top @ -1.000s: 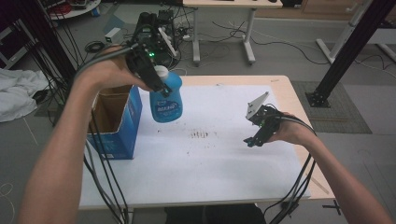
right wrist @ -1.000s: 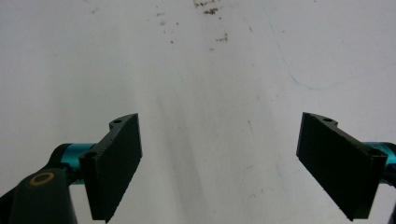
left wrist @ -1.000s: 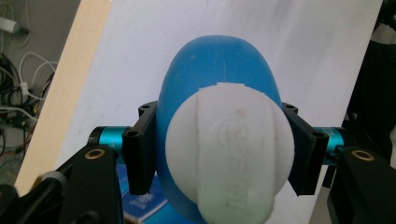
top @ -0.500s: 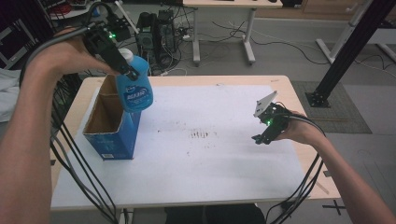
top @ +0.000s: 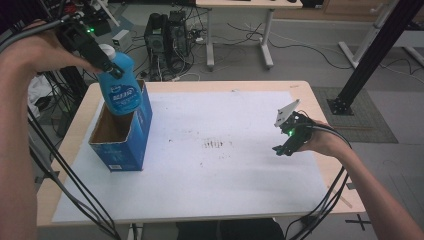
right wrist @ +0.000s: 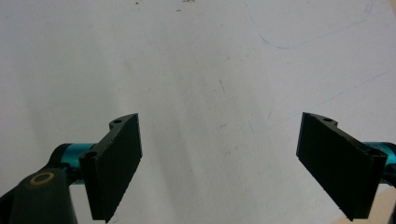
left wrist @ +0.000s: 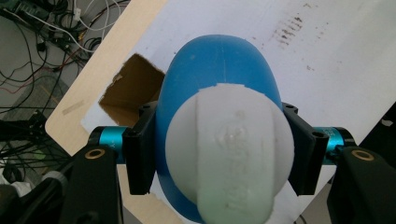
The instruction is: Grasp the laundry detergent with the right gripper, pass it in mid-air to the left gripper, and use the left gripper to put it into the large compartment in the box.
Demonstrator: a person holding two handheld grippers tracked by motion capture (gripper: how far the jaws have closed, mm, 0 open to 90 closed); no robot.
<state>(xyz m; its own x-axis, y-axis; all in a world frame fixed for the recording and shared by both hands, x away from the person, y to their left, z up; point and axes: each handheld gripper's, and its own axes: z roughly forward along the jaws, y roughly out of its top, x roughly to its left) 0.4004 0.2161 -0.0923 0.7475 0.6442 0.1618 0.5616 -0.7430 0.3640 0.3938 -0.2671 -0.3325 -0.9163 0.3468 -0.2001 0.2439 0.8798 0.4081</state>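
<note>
Two tools — left tool (left wrist: 219, 156) clamps the blue bottle (left wrist: 215, 84), right tool (right wrist: 219, 163) wide open.

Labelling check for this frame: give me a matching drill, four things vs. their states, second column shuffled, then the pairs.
Things:
1. bottle
2. box
3. left gripper
4. right gripper

States:
A. jaws apart, nothing between them, over the white sheet
B. blue, white cap, held above the box
C. open-topped, standing at the table's left side
D. jaws clamped on the bottle just below its cap

Pairs: 1-B, 2-C, 3-D, 4-A
</note>
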